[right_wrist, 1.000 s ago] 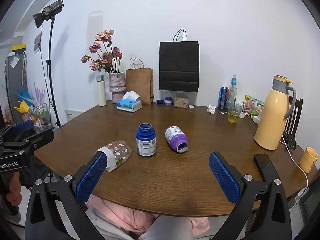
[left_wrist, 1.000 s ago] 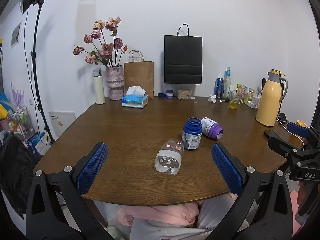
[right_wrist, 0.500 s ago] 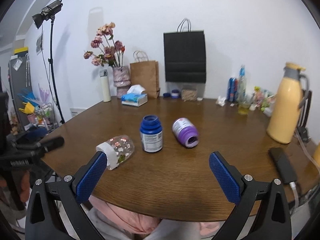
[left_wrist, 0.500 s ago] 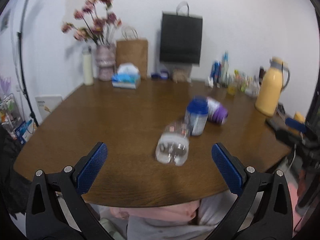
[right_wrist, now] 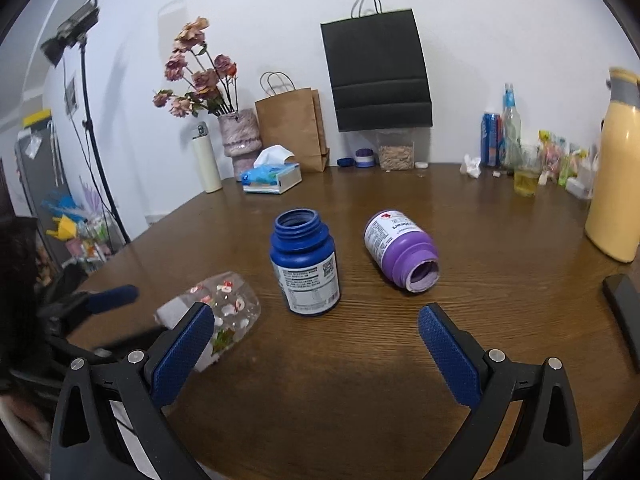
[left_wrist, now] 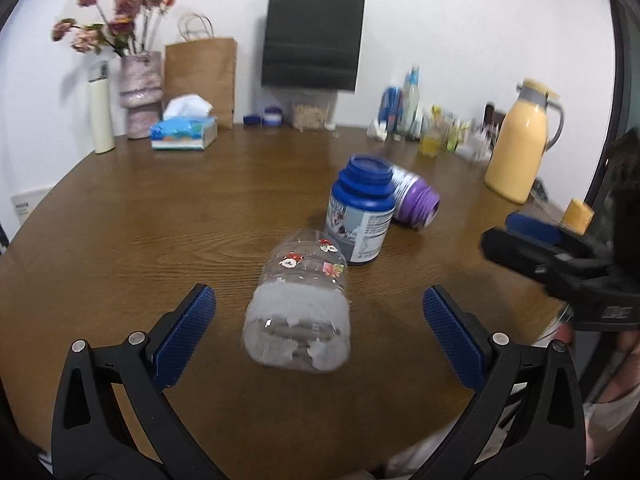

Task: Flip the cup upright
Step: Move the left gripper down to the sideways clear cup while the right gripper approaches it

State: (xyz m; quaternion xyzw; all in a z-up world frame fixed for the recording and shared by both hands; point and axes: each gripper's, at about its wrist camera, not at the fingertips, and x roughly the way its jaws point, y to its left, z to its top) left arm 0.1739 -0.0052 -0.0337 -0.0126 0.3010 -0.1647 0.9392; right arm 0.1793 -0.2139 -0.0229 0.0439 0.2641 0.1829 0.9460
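Note:
A clear plastic cup (left_wrist: 300, 300) with small stickers and a white band lies on its side on the wooden table (left_wrist: 140, 220). Its flat end faces my left gripper (left_wrist: 318, 322), which is open with the cup lying between and just beyond its blue pads. In the right wrist view the cup (right_wrist: 224, 312) lies at the left, partly behind my left finger pad. My right gripper (right_wrist: 316, 346) is open and empty, just short of an upright blue bottle (right_wrist: 304, 268). A purple bottle (right_wrist: 400, 250) lies on its side to the right.
At the back stand a flower vase (right_wrist: 240, 140), a tissue box (right_wrist: 272, 178), a brown bag (right_wrist: 292, 128) and a black bag (right_wrist: 378, 72). A yellow thermos (right_wrist: 614, 176) stands at the right, with cans, a glass and a dark phone (right_wrist: 624, 300) near it.
My left gripper has moved forward and down toward the lying cup, which now sits much closer between its pads. My right gripper has moved closer to the bottles. Both stay open.

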